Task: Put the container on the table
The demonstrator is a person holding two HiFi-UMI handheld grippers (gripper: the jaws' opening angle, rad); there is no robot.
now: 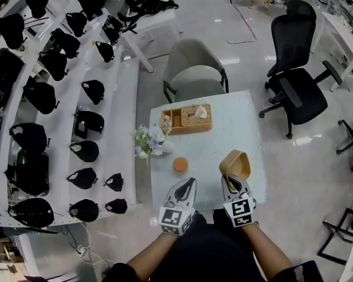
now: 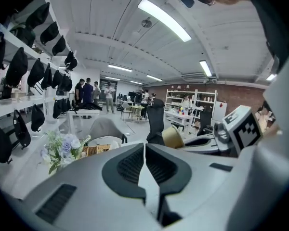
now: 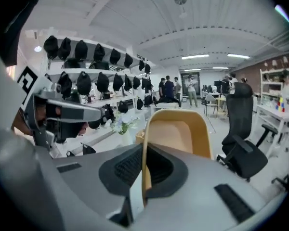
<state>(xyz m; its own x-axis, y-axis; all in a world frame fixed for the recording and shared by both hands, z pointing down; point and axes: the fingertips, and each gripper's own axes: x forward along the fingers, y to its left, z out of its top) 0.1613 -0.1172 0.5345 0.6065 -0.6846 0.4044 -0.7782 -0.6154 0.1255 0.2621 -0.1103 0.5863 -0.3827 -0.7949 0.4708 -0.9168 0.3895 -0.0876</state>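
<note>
Beside container point(image 1: 235, 163): orange disc point(image 1: 180, 165), basket point(image 1: 187, 118), flowers point(image 1: 148, 141)

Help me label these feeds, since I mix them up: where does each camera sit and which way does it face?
Head view: on the person's head, looking steeply down at the table; both forearms, left gripper and right gripper show.
Left gripper view: on the left gripper, looking along its shut jaws across the room.
Right gripper view: on the right gripper, looking along jaws clamped on the container.
Shared: all show the flowers.
</note>
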